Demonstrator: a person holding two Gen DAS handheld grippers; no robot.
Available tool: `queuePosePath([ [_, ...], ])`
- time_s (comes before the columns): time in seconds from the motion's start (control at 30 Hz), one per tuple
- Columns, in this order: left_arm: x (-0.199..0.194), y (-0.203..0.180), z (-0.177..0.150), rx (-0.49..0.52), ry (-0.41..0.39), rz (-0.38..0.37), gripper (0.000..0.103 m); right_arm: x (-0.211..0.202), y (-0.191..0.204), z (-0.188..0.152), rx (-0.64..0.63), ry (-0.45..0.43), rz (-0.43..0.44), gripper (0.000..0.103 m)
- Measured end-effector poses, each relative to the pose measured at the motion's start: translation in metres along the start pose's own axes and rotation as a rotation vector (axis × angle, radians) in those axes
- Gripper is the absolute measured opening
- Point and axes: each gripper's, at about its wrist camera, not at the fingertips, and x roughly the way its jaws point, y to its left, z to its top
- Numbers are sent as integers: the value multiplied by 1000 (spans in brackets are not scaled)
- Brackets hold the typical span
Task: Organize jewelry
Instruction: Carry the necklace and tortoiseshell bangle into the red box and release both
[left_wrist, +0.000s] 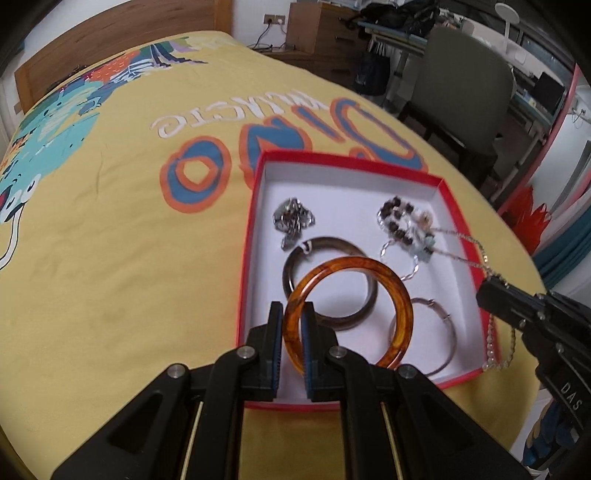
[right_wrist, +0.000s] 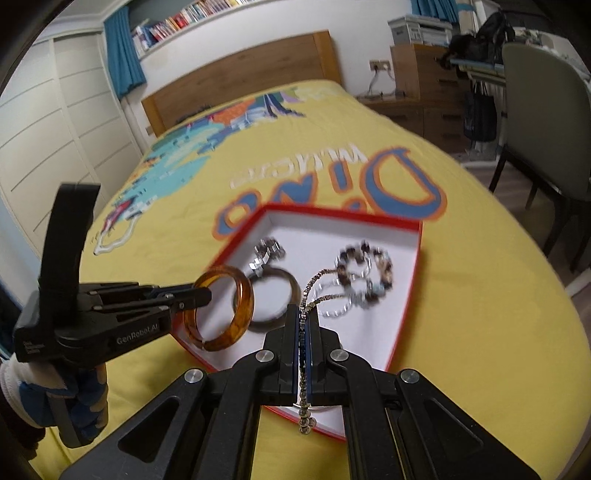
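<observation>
yellow bedspread (left_wrist: 110, 258) | wooden headboard (right_wrist: 240, 74) | grey chair (right_wrist: 546, 129) | possibly printer (right_wrist: 421, 29)

Light: we see even, soft indoor brightness on the yellow bedspread (left_wrist: 129, 221).
Shadows: faint, inside the red box (left_wrist: 458, 236).
Blur: we find the beaded jewelry (right_wrist: 364, 278) smeared.
Edges: we note strong fisheye bending and dark corners.

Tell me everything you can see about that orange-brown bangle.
The amber bangle is a glossy, translucent ring with mottled tortoiseshell streaks, seemingly resin or plastic. The left tongs pinch its rim, one finger inside the ring and one outside, holding it tilted above the near end of the red box, over a dark bangle lying inside.
</observation>
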Motion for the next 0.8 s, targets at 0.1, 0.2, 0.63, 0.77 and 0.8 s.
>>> queuePosePath([
  [0.1,10,2,-6,-1,19,3,9,11,-6,-9,7,34,1,2],
  [0.2,18,5,-12,-3,35,12,9,18,-11,-15,16,57,2,3],
  [0.63,-10,8,-15,-48,-14,-29,21,7,-14,-23,34,69,-44,25],
  [0.77,-41,9,-22,-50,-56,-24,29,-10,-5,-21,40,46,-50,31],
  [0.8,-50,10,-26,-51,-66,-23,31,-15,1,-20,40,38,-50,34],
])
